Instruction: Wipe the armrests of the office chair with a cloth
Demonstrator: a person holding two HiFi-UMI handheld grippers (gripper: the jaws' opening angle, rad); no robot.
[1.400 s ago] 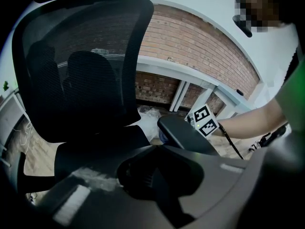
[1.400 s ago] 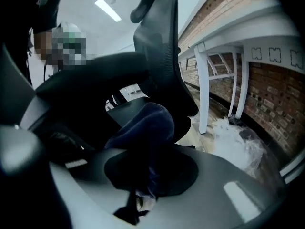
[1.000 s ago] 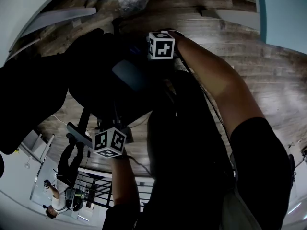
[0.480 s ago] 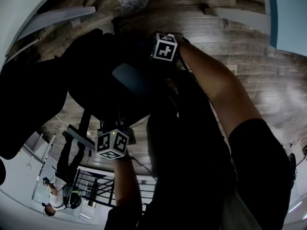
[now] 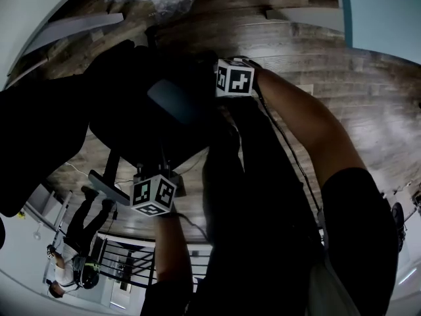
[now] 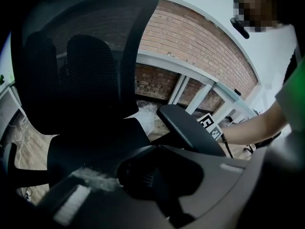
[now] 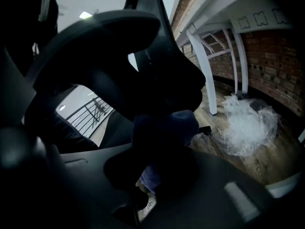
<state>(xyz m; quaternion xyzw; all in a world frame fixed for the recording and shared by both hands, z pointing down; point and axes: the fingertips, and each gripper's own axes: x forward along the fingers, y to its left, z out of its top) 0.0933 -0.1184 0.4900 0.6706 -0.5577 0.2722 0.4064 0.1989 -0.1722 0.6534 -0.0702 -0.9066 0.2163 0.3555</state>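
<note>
Black short sleeve (image 5: 358, 222), thin black cable (image 5: 290, 152), white cubes (image 5: 235, 78) with black square markers.

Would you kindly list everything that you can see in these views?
chair: one, black, mesh back, centre
armrest: one clearly shown, dark, next to the right gripper
cloth: one, dark blue, in the right gripper's jaws
plastic wrap: one heap, clear, on the floor
floor: brown wood planks
wall: red brick
table: white frame, by the wall
railing: black, head view's lower left
bystander: one, by the railing
left gripper: grey, near chair side
right gripper: grey, far side
arms: two, bare
</note>
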